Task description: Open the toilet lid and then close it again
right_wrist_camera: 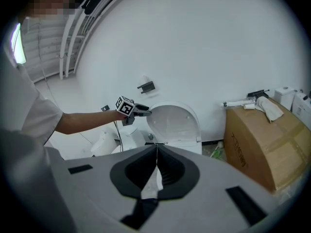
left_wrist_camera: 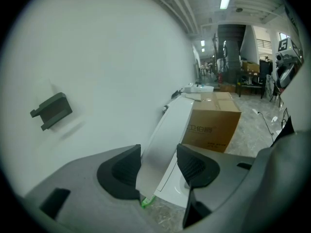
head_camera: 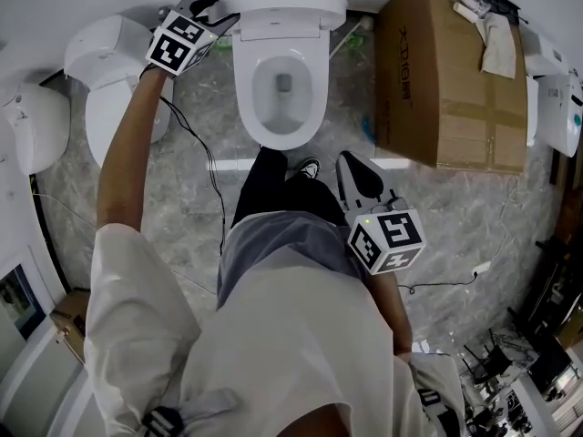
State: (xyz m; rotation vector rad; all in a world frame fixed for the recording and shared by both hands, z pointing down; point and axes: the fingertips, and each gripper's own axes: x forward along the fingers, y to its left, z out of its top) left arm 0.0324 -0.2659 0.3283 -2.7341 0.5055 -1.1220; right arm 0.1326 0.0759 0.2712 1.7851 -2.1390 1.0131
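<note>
Right, the toilet lid stands raised at the top centre of the head view, leaning back toward the white wall, with the open bowl just below it in the frame. The left gripper reaches in from the upper left, arm stretched out, and its jaws are on the lid's left edge. In the left gripper view it's clear: the lid runs up between the two dark pads, one on each face, and the left gripper is clamped onto it. A cardboard box sits past the lid at centre right.

Down at lower centre right of the head view, the right gripper hangs close by the person's body, well apart from the toilet. Its own view shows the right gripper with jaws pressed together and nothing between them. Beyond them, mid-frame, is the raised lid with the left gripper at its edge. The box is at the right. A second toilet sits at the head view's upper left.
</note>
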